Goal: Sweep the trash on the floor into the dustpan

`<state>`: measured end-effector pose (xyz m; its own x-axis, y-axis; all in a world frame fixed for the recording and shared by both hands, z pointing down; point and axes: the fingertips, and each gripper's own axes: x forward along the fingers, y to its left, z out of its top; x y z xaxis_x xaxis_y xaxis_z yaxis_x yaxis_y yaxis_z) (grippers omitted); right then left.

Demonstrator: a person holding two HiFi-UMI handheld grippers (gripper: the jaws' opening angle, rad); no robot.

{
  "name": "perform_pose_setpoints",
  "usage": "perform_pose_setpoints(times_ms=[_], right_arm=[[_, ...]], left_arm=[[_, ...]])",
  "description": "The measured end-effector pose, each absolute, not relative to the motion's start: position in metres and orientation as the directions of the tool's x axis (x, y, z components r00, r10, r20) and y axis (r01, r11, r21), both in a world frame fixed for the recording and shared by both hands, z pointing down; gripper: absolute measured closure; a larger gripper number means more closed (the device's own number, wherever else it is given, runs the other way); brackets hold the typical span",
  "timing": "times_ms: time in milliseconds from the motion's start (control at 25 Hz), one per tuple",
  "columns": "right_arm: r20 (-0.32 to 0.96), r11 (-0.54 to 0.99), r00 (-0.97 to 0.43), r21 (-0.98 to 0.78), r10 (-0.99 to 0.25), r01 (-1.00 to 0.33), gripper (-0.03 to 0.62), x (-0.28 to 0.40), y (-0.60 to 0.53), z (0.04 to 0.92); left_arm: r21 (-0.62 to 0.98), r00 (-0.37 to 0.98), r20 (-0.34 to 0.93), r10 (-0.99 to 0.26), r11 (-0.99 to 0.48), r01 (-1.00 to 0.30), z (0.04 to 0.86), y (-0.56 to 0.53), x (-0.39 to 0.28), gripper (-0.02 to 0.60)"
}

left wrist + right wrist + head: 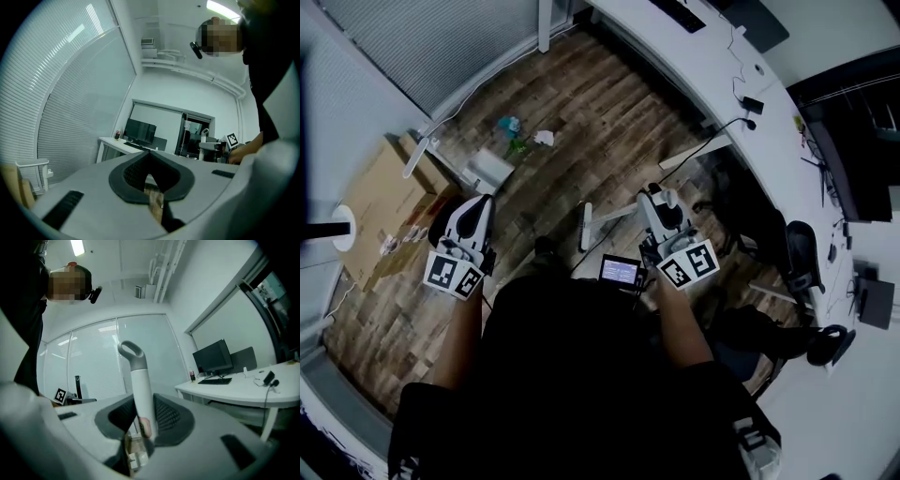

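Note:
The trash, a teal scrap (pixel 509 125) and a crumpled white paper (pixel 544 138), lies on the wooden floor ahead. Close by it rests a white dustpan (pixel 488 170) with a long handle (pixel 416 155). My right gripper (pixel 661 208) is shut on an upright white broom handle (pixel 140 390) with a grey loop on top; the broom's lower end (pixel 587 227) shows near my feet. My left gripper (pixel 477 210) is shut with nothing between its jaws, and it points level, short of the dustpan. In the left gripper view the pads (pixel 140 173) meet.
A cardboard box (pixel 384 211) stands at the left by a blind-covered window. A long white desk (pixel 712 75) with cables curves along the right, with black chairs (pixel 797 253) beside it. Desks with monitors (pixel 213 357) stand further off.

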<state>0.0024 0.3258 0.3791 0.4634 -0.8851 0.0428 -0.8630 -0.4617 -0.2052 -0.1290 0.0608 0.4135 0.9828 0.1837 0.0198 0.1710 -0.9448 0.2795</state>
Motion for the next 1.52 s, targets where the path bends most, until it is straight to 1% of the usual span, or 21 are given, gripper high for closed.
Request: perform_pose_setpoints(times_ms=[160,400,720,920,1080,1360,1520], right_arm=[[0.034,-0.473,0.475,-0.186,-0.879,-0.861,0.493,0.042,0.31,0.371],[0.004,-0.469,0.474,-0.158,-0.88,-0.869,0.493,0.097,0.285,0.356],[-0.009,-0.384,0.391,-0.176,-0.92,-0.906,0.493,0.184,0.234,0.367],[-0.005,-0.29,0.298,-0.218,-0.954,-0.932,0.493,0.254,0.197,0.383],[0.002,-0.191,0.196,-0.246,-0.981,-0.95,0.493,0.299,0.164,0.386],[0.009,0.022,-0.025,-0.265,-1.0,-0.964,0.491,0.348,0.112,0.39],[0.005,0.105,-0.111,-0.272,-0.994,-0.957,0.49,0.371,0.081,0.394]], left_arm=[[0.284,0.984,-0.003,0.179,-0.943,0.172,0.409,0.042,-0.094,0.588],[0.281,0.987,-0.026,0.156,-0.947,0.157,0.4,0.023,-0.059,0.587],[0.271,0.995,-0.004,0.097,-0.958,0.094,0.407,-0.001,0.004,0.588],[0.264,0.999,0.043,-0.001,-0.964,-0.013,0.417,-0.024,0.052,0.587],[0.269,0.993,0.075,-0.093,-0.957,-0.11,0.42,-0.046,0.083,0.587],[0.235,0.962,0.107,-0.251,-0.934,-0.27,0.411,-0.074,0.117,0.588],[0.221,0.934,0.116,-0.337,-0.908,-0.355,0.406,-0.091,0.12,0.587]])
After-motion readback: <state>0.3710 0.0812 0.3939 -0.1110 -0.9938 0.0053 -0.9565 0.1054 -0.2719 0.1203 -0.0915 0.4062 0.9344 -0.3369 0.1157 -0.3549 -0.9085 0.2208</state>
